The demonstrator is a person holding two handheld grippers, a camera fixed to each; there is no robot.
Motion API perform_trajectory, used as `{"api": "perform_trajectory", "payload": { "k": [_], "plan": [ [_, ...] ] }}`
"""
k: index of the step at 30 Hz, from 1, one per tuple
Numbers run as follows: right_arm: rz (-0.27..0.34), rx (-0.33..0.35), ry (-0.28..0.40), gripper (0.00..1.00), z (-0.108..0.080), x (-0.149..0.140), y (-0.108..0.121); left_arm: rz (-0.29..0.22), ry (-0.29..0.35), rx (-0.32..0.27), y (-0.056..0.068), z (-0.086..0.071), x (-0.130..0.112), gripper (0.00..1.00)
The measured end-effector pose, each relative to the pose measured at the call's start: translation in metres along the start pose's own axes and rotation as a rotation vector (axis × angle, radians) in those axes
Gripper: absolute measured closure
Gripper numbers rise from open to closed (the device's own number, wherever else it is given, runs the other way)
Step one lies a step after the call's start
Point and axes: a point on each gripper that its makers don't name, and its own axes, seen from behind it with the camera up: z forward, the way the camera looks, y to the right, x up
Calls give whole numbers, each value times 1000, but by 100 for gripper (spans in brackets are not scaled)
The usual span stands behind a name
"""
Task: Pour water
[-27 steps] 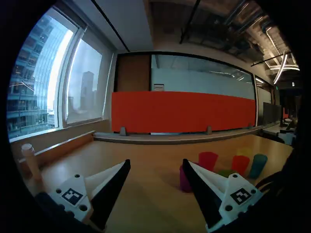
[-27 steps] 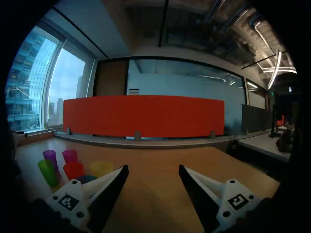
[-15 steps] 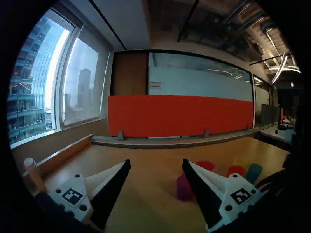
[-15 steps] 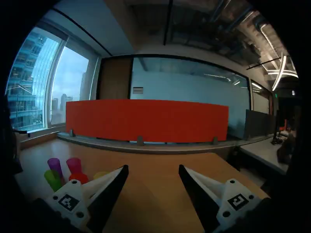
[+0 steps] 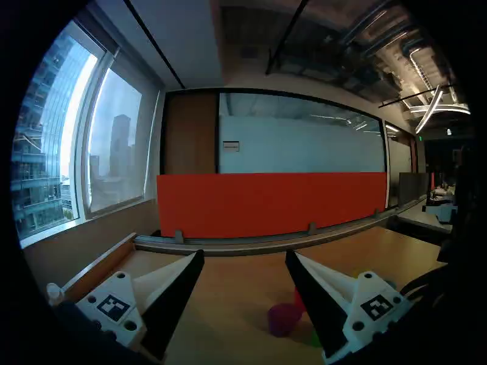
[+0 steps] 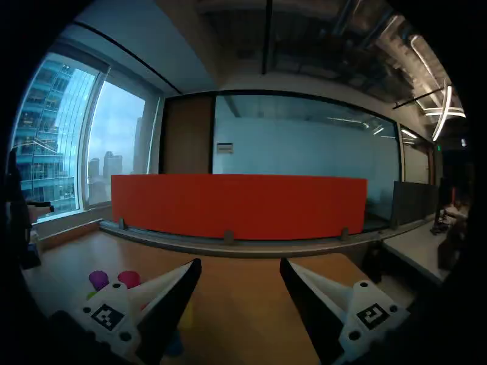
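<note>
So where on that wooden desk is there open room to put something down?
The bare wooden desk between the small coloured plastic cups and the long orange divider panel is free, as is the stretch ahead of the open right gripper. It is crowded at the cups, clustered beside the open left gripper.

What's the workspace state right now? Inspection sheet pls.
Surface: wood table, no spill visible.
Job's things: purple cup and magenta cup standing, other cups partly hidden; pale cap at the table's left edge, possibly a bottle.
Clutter: nothing seen.
Grippers: left gripper open, empty; right gripper open, empty.
Cables: dark cable beside the left gripper.
Surroundings: orange divider behind the table, windows to one side.
</note>
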Motion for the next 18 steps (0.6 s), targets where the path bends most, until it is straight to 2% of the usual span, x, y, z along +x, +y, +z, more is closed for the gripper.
{"api": "perform_trajectory", "payload": {
  "k": [9, 18],
  "plan": [
    [-2, 46, -4, 0, 4, 8, -5, 10, -16, -82, 15, 5, 8, 1],
    [-25, 197, 9, 0, -5, 19, -30, 38, -18, -214, 40, 4, 14, 1]
  ]
}}
